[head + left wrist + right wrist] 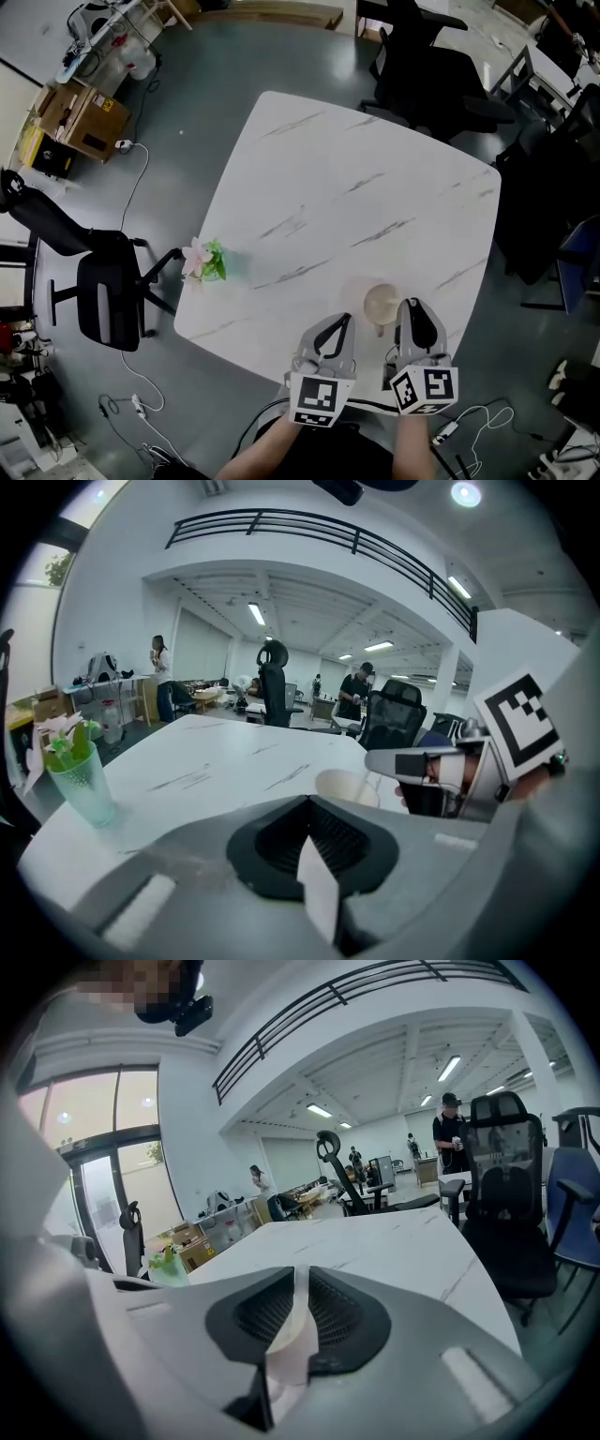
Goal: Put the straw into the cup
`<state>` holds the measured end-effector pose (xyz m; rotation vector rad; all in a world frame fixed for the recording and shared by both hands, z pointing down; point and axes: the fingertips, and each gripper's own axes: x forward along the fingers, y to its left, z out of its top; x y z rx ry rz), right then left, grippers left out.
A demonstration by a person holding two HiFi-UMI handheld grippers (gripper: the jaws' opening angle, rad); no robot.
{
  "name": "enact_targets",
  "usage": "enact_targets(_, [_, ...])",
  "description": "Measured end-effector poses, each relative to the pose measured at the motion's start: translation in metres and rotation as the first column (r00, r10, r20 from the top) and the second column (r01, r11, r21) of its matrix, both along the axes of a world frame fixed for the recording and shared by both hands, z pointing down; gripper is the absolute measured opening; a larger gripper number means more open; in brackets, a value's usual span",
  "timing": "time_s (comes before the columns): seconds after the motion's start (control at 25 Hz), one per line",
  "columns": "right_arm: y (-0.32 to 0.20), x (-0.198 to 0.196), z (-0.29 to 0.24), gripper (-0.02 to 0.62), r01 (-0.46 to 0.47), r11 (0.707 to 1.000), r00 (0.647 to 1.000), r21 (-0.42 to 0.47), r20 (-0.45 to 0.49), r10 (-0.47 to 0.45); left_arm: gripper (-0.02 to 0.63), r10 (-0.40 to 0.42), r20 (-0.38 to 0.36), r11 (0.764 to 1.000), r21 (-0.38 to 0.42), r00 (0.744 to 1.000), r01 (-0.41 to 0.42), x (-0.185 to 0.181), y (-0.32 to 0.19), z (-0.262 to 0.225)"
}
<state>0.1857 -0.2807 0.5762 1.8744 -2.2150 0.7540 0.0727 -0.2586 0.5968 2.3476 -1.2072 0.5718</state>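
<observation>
right hand-held gripper (300, 1283) is clamping the straw (286, 1344) just beside the cup (380, 302) on the tabletop (356, 187). left hand-held gripper (307, 810) is pinching a white scrap (319, 892). straw isn't looking dropped in yet.

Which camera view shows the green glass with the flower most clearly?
The left gripper view: the green glass stands whole and side-on near the table's corner. The head view shows the glass small, from above. The right gripper view shows only its top.
</observation>
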Motion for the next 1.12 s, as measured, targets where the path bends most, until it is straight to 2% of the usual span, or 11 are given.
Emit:
enact_targets(0.32, [-0.001,0.000,0.002,0.061,-0.023,1.000,0.999,0.015,-0.025,0.023,0.002,-0.003,0.004,1.000,0.009,1.000,0.003,-0.003,-0.001,-0.003])
enact_targets(0.4, [-0.002,0.001,-0.001,0.134,-0.030,0.999,0.999,0.019,-0.027,0.031,0.002,-0.004,0.005,1.000,0.016,1.000,0.003,-0.004,-0.003,-0.006])
enact_targets(0.44, [-0.002,0.001,-0.003,0.146,-0.032,0.999,0.999,0.023,-0.027,0.033,0.002,-0.004,0.005,1.000,0.021,1.000,0.003,-0.004,-0.003,-0.008])
enact_targets(0.72, [0.005,0.013,-0.041,0.144,-0.059,0.995,0.998,0.086,-0.032,0.061,0.002,0.006,-0.018,0.996,0.092,1.000,-0.005,0.004,-0.013,-0.042])
enact_targets(0.84, [0.010,0.018,-0.064,0.116,-0.057,0.989,0.998,0.134,-0.019,0.061,0.002,0.011,-0.029,0.990,0.137,1.000,-0.007,0.009,-0.016,-0.062])
enact_targets(0.96, [0.019,0.022,-0.085,0.047,-0.065,0.981,0.998,0.181,-0.011,0.068,0.002,0.012,-0.039,0.983,0.184,0.999,-0.004,0.012,-0.017,-0.083])
enact_targets(1.12, [0.033,0.024,-0.109,0.002,-0.063,0.971,0.998,0.232,-0.001,0.065,0.002,0.009,-0.053,0.972,0.235,0.999,0.004,0.014,-0.013,-0.107])
